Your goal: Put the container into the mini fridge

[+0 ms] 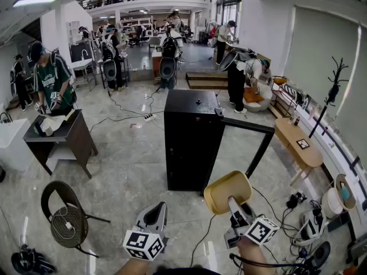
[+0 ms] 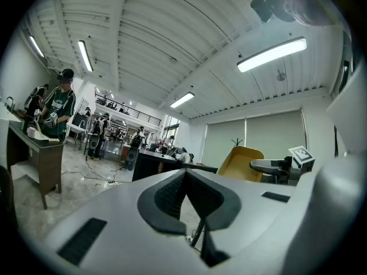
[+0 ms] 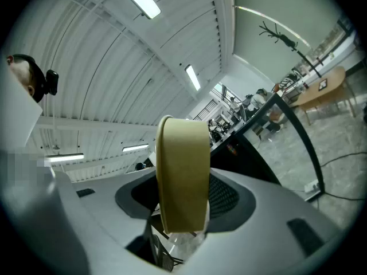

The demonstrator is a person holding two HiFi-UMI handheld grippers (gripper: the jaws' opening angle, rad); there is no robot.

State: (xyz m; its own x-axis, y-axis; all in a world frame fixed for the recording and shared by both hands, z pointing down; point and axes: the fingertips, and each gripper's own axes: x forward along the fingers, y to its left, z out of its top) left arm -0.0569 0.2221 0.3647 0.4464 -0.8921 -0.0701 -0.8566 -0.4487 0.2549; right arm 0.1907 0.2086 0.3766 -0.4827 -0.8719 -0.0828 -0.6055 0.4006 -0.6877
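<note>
Right tongs [image 1: 234, 204] pinch the yellow container [image 1: 227, 191] by one wall, left tongs [image 1: 157, 211] pressed together empty: it may pivot loose nearing the mini fridge [image 1: 192, 139].

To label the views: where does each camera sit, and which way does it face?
Head view: on the head, facing down at the fridge; left gripper and right gripper show.
Left gripper view: on that gripper, facing the fridge; shut jaws show.
Right gripper view: on that gripper, tilted upward; jaws grip the container.
All share the fridge.
</note>
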